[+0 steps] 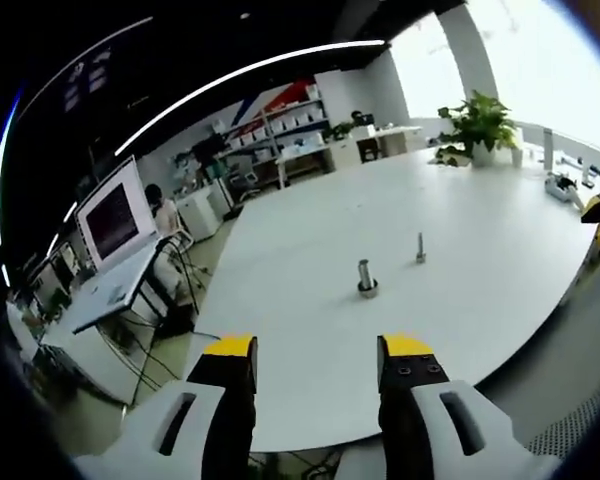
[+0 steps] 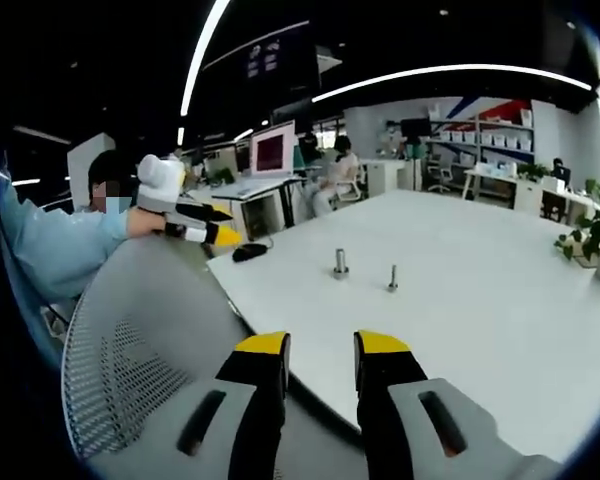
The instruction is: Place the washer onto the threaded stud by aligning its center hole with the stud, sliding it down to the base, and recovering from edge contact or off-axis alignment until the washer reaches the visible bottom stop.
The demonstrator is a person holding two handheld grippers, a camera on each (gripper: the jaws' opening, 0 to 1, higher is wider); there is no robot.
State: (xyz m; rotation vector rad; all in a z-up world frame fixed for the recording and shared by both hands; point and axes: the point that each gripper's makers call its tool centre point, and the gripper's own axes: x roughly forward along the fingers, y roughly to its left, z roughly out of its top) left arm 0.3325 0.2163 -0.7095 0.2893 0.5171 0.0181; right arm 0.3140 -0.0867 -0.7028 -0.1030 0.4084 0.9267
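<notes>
1. Left claw (image 1: 318,362): jaws spread apart, nothing between them, held off the near edge of the white worktop (image 1: 480,250).
2. Right claw (image 2: 320,358): jaws parted, nothing held, above a grey mesh chair back (image 2: 130,350) beside the worktop edge.
3. Left claw also shows in the right gripper view (image 2: 215,232), held by a person in a light blue sleeve (image 2: 50,250); jaw state from there: cannot tell.
4. 2 metal parts stand upright on the worktop, near each other but apart: a thick stud on a round base (image 1: 367,278) and a thin stud (image 1: 420,248).
5. Washer: too small to tell apart; possibly the ring at the thick stud's foot.
6. Potted plant (image 1: 477,125) at the far worktop edge.
</notes>
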